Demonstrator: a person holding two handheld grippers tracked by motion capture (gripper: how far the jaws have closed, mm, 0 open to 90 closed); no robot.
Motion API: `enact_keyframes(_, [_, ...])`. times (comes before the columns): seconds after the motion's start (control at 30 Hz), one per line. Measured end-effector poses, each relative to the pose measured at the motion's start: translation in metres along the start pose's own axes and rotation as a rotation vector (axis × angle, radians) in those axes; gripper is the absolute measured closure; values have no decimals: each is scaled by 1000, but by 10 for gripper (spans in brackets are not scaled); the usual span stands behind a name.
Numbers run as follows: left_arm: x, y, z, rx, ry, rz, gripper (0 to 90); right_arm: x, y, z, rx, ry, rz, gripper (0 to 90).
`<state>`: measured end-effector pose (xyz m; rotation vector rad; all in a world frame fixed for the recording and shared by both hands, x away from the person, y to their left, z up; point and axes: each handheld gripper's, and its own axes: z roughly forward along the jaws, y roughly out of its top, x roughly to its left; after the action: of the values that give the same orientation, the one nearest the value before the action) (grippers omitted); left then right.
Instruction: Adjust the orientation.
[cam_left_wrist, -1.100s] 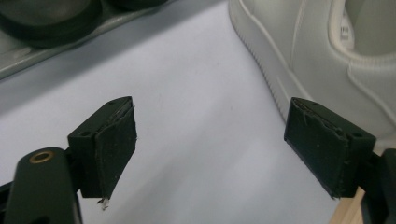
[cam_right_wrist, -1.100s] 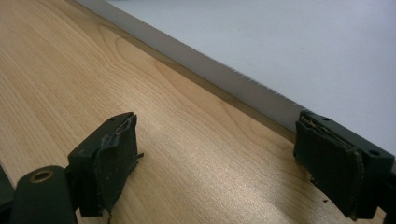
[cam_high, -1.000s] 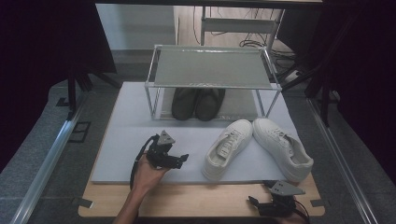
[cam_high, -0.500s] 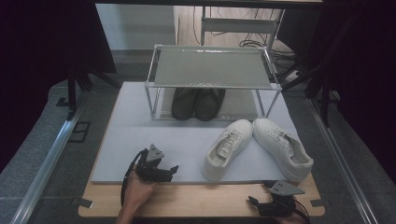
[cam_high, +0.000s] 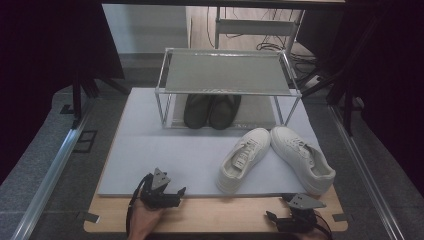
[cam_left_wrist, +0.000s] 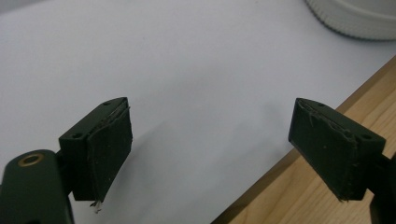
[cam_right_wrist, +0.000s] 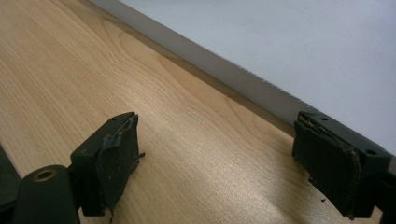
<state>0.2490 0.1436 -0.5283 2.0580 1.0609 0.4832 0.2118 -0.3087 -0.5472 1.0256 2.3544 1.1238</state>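
The left gripper (cam_high: 176, 192) sat at the near edge of the white mat (cam_high: 165, 150), its jaws standing wide apart with nothing between them. The right gripper (cam_high: 272, 216) rested low on the wooden table (cam_high: 220, 215), partly cut off by the bottom of the high view; its jaws likewise gaped, holding nothing. The white sneakers (cam_high: 277, 157) lay on the mat, well apart from the left gripper and near the right. The left gripper view caught merely a sole edge (cam_left_wrist: 355, 18). The dark shoes (cam_high: 210, 111) sat under the wire rack (cam_high: 227, 72), shadowed, detail indistinct. No legible branding or writing could be made out.
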Motion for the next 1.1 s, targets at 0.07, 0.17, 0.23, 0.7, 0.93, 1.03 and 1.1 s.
enact_keyframes(0.07, [0, -3, 1, 6, 4, -9, 140, 0, 0, 0, 1, -2, 6, 142])
enact_keyframes(0.17, [1, -6, 2, -12, 6, -24, 142, 1, 1, 0, -3, 6, 26, 147])
enact_keyframes(0.23, [0, -7, 2, -19, 9, -24, 144, 1, 1, 0, -3, 9, 34, 160])
enact_keyframes(0.7, [0, -12, 3, -52, 15, -35, 142, 12, 11, -3, 24, 25, 16, 124])
enact_keyframes(0.93, [-1, -12, 3, -52, 16, -36, 142, 12, 16, -8, 21, 0, 23, 170])
enact_keyframes(1.03, [-1, -12, 3, -52, 17, -37, 142, 10, 19, -12, -7, -8, 45, 231])
enact_keyframes(1.1, [-1, -12, 3, -52, 18, -38, 142, 8, 21, -14, -38, -4, 71, 284])
